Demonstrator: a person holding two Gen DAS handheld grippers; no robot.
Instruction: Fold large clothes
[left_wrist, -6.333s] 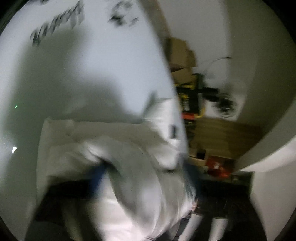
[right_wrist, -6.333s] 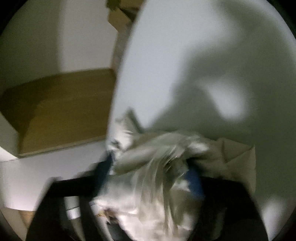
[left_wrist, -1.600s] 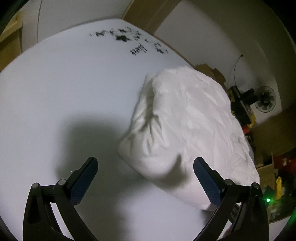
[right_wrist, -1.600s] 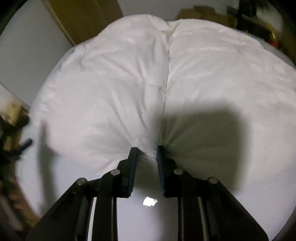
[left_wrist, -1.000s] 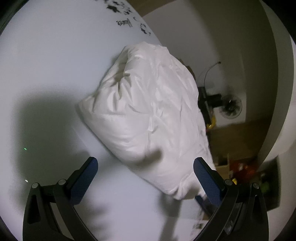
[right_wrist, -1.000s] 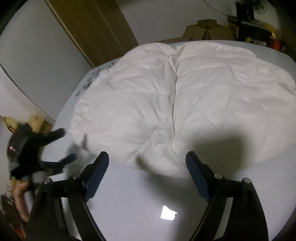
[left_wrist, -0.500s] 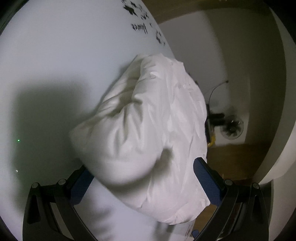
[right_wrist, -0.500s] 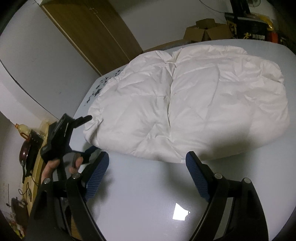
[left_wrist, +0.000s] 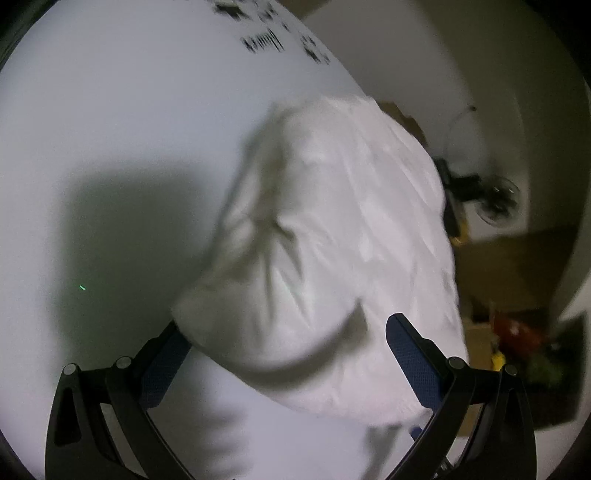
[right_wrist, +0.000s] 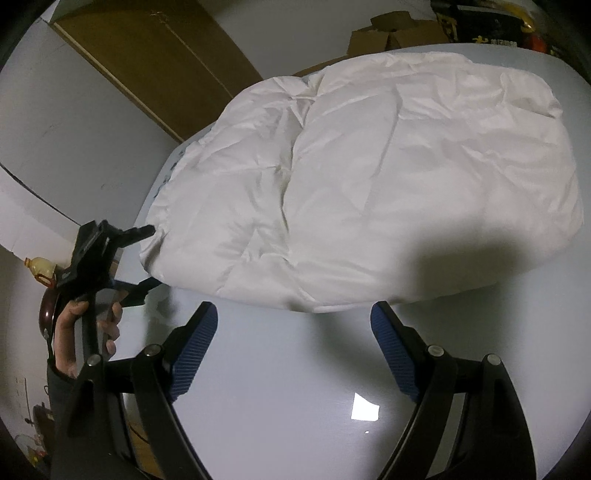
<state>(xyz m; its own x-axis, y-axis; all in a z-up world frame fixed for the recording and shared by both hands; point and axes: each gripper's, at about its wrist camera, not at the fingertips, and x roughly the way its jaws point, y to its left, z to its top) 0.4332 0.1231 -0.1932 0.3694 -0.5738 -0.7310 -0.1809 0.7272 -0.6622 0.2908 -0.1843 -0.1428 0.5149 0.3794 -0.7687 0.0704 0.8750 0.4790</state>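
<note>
A white padded garment (right_wrist: 369, 166) lies folded in a thick bundle on the white table (right_wrist: 295, 406). My right gripper (right_wrist: 293, 332) is open just short of the bundle's near edge, with nothing between its blue pads. In the right wrist view a hand (right_wrist: 85, 328) holds my left gripper (right_wrist: 147, 258) at the bundle's left corner. In the left wrist view the garment (left_wrist: 332, 221) bulges between the wide-apart fingers of the left gripper (left_wrist: 288, 354). That gripper is open, and the bundle's corner hides its left fingertip.
Black printed marks (left_wrist: 262, 40) sit at the table's far end. Cardboard boxes (right_wrist: 388, 33) and a wooden door (right_wrist: 166, 55) stand beyond the table. A floor fan (left_wrist: 495, 206) stands by the wall. A bottle (right_wrist: 37, 266) is at the left.
My right gripper let go of the garment's edge, opened and backed away from it. My left gripper closed in on the bundle's corner, which now lies between its fingers.
</note>
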